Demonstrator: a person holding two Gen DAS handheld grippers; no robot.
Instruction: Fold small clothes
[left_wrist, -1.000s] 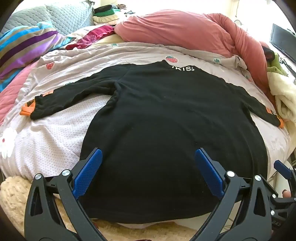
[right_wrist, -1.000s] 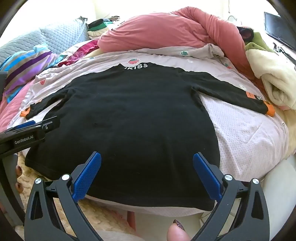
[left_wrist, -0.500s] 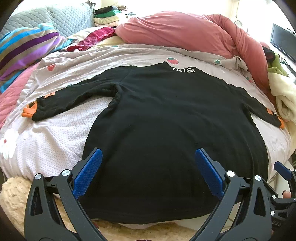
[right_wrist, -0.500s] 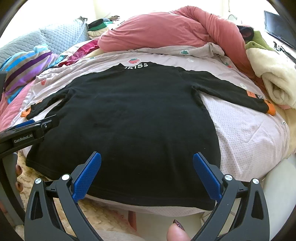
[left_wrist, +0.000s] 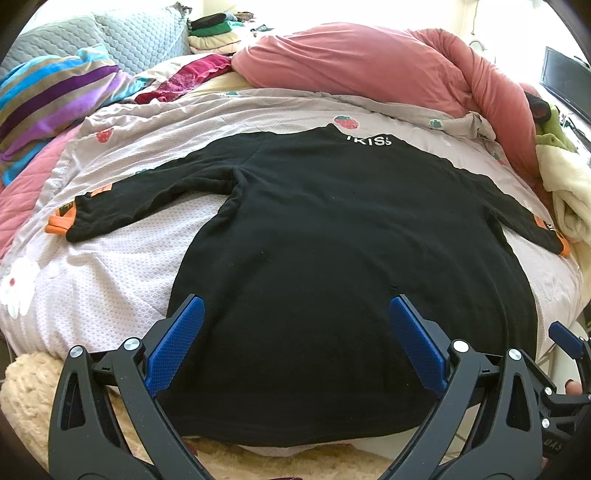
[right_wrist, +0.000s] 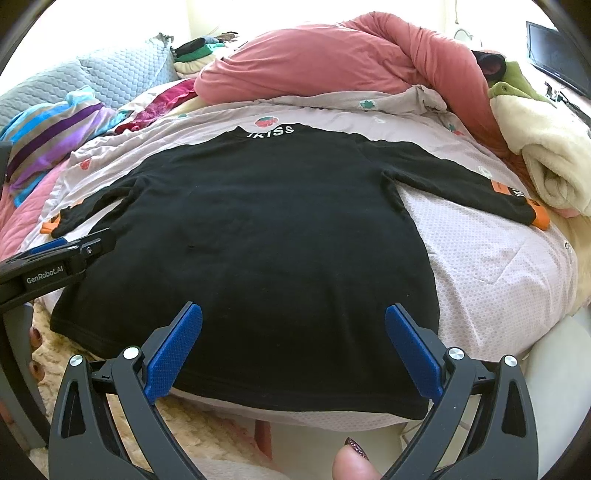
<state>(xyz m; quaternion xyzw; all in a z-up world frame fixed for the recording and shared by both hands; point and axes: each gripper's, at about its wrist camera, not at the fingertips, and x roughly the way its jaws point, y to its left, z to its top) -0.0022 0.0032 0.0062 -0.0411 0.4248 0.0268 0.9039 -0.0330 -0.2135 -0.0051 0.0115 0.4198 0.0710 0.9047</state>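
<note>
a black long-sleeved top (left_wrist: 332, 266) lies spread flat, back or front up i cannot tell, on a pale pink quilt (left_wrist: 92, 280) that covers the bed; white letters sit at its collar (left_wrist: 367, 140) at the far end, and its hem hangs just over the near edge of the bed. both sleeves are stretched out to the sides, each ending in an orange cuff: the left sleeve (left_wrist: 147, 199) reaches toward a striped pillow (left_wrist: 55, 96), the right sleeve (right_wrist: 461, 184) points toward a rolled cream blanket (right_wrist: 546, 162). in the right wrist view the same top (right_wrist: 258, 251) fills the middle of the bed with only slight wrinkles near the armpits.

the left tool (left_wrist: 293, 325) hangs over the hem on the left half of the top, its blue pads wide apart and holding nothing. the right tool (right_wrist: 293, 328) hangs over the hem on the right half, jaws equally wide and empty; whether either pad touches the cloth i cannot tell. the left tool's black body shows at the left edge of the right wrist view, and a fingertip with a dark painted nail (right_wrist: 354, 458) shows at the bottom.

farther back a bunched salmon duvet (left_wrist: 369, 66) lies across the bed behind the collar, a grey quilted pillow (left_wrist: 122, 40) sits at the far left, and a small stack of folded clothes (left_wrist: 218, 29) lies beside it. a fluffy cream rug (left_wrist: 33, 398) lies below the bed's near edge
</note>
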